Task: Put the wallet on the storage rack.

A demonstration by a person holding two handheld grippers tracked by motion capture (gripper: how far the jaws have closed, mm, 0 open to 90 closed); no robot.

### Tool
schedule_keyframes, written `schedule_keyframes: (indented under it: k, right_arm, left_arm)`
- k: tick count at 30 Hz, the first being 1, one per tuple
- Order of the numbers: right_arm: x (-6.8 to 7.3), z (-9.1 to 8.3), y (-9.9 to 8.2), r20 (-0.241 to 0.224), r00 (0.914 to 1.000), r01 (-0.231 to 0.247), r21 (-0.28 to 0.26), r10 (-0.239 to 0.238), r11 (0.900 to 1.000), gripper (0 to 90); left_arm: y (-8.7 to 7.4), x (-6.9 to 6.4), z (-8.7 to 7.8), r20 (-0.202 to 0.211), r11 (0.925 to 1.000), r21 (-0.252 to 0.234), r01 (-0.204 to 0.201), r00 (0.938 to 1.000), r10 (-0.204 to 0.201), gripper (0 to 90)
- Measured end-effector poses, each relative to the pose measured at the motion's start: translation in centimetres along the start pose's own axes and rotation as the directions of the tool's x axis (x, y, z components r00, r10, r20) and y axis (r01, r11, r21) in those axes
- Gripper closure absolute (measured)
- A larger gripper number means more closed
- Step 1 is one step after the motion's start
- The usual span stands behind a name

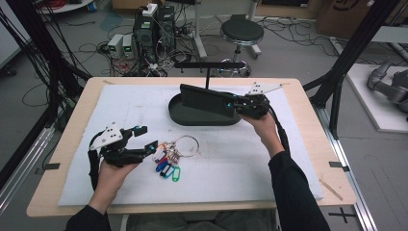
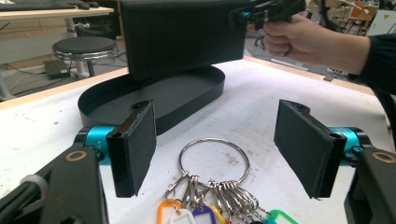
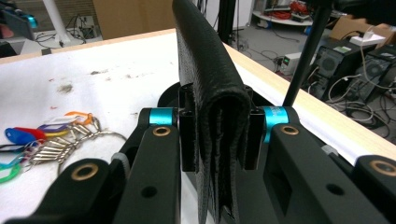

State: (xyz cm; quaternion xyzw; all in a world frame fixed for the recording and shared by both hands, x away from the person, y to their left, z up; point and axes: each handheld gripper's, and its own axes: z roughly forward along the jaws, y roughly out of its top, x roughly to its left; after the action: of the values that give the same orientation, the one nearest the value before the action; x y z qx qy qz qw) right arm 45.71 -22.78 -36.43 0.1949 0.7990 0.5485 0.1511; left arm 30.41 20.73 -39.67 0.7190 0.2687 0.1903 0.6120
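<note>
Wallet, black leather, folded [image 3: 212, 93], was clamped upright between right gripper [image 3: 215, 135] pads, held above black oval tray [image 1: 179, 115]. Left gripper [image 2: 224, 149] stood released, jaws wide, metal key ring with coloured plastic tags [image 2: 214, 161] on white mat between them, untouched.

Round black stool [image 1: 242, 32] and computer towers [image 1: 154, 29] behind the table.

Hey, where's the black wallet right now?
In the high view the black wallet is clamped in the right tongs, held on edge above the black oval tray, right of table centre.
</note>
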Motion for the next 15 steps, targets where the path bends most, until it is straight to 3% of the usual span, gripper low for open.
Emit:
schedule_keyframes:
  k: [11, 13, 15]
  right_arm:
    - [-1.4, 2.5, -0.6, 0.032, 0.9994, -0.016, 0.009, 0.015, 0.9998, 75.2]
    - [-1.9, 3.1, -1.2, 0.029, 0.9985, -0.048, 0.019, 0.047, 0.9987, 75.2]
    - [-2.2, 3.5, -1.6, 0.034, 0.9982, -0.050, 0.035, 0.049, 0.9981, 75.3]
  left_arm:
    - [-0.1, -0.1, -0.1, 0.010, 1.0000, 0.001, -0.009, 0.9999, 0.009, 29.8]
    - [-0.2, 0.0, 0.0, 0.010, 1.0000, 0.002, -0.008, 0.9999, 0.008, 29.8]
    - [-0.2, 0.0, 0.0, 0.010, 1.0000, 0.001, -0.007, 0.9999, 0.007, 29.8]
